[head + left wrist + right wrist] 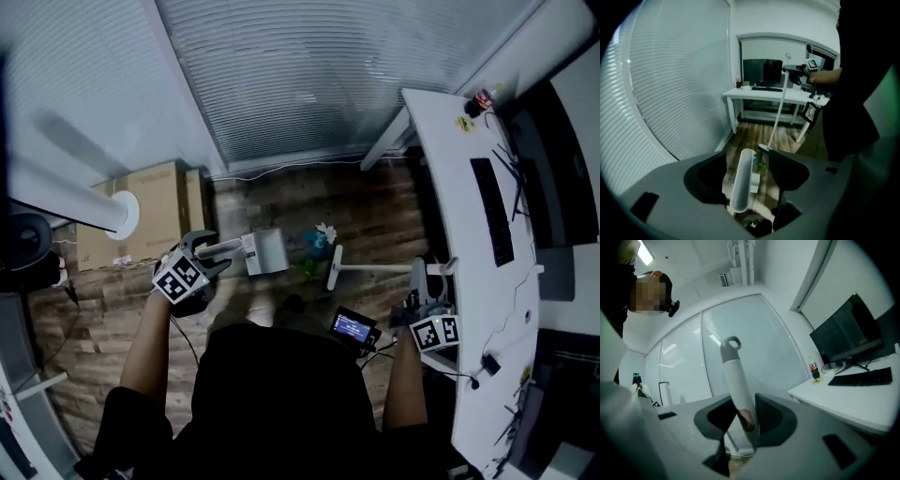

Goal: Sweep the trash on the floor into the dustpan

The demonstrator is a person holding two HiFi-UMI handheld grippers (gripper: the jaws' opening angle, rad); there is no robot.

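In the head view my left gripper (208, 251) reaches down over the wood floor, with the white handle (225, 248) of the dustpan (265, 251) lying between its jaws. The left gripper view shows that gripper (746, 161) open, with gaps on both sides of the handle (740, 183). Small green and white trash (319, 240) (761, 165) lies just past the dustpan. My right gripper (424, 281) (744, 416) is shut on the white broom handle (736, 380), whose shaft (375, 270) (778, 112) runs to the broom head (334, 267) beside the trash.
A white desk (450, 187) with a keyboard (492, 211) and a monitor stands at the right. A cardboard box (150, 211) and a white post (103, 206) are at the left. Window blinds (309, 75) close off the far side. A small lit screen (353, 328) hangs at my waist.
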